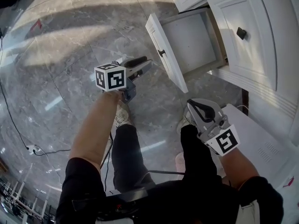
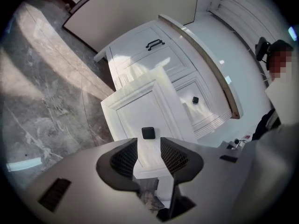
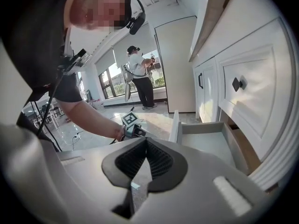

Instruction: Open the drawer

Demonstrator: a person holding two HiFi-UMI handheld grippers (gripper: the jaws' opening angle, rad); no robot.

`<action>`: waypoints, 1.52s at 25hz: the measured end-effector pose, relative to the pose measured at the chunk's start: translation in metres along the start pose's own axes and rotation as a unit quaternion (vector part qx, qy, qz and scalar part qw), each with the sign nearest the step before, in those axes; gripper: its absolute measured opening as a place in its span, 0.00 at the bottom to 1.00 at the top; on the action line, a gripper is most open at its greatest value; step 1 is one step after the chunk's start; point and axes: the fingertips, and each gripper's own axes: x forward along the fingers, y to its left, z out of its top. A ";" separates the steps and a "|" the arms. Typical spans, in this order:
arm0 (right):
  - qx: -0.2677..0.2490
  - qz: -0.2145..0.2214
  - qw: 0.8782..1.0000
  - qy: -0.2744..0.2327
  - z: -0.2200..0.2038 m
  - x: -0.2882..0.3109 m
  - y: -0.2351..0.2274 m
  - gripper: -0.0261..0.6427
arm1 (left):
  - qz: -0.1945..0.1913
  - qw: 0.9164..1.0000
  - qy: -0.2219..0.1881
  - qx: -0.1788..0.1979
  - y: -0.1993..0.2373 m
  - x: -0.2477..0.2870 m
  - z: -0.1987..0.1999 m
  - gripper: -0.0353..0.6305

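while the white panelled drawer point(image 1: 167, 59) stood pulled out of the white cabinet point(image 1: 261, 55), you held your left gripper point(image 2: 149, 141) open and empty near its small black knob point(image 2: 148, 133), your right gripper point(image 3: 146, 141) closed.

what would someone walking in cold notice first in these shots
The white drawer, low on the cabinet at the upper right of the head view, stands pulled out with nothing visible inside. The left gripper is open, its fingers apart just short of the drawer's black knob. The right gripper sits off to the right, fingers shut on nothing.
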 end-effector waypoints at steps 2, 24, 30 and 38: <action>-0.014 0.008 1.000 -0.009 0.016 -0.006 0.000 0.04 | 0.011 0.999 -0.030 0.012 -0.015 -0.024 0.005 0.26; -0.033 -0.027 0.994 -0.103 0.315 -0.142 0.025 0.04 | -0.008 0.962 -0.175 0.211 -0.424 -0.177 0.177 0.05; -0.051 -0.047 0.989 -0.130 0.402 -0.196 0.017 0.04 | 0.000 0.941 -0.218 0.260 -0.525 -0.213 0.242 0.05; -0.046 -0.081 0.988 -0.127 0.458 -0.256 -0.002 0.04 | 0.007 0.923 -0.248 0.296 -0.623 -0.238 0.282 0.05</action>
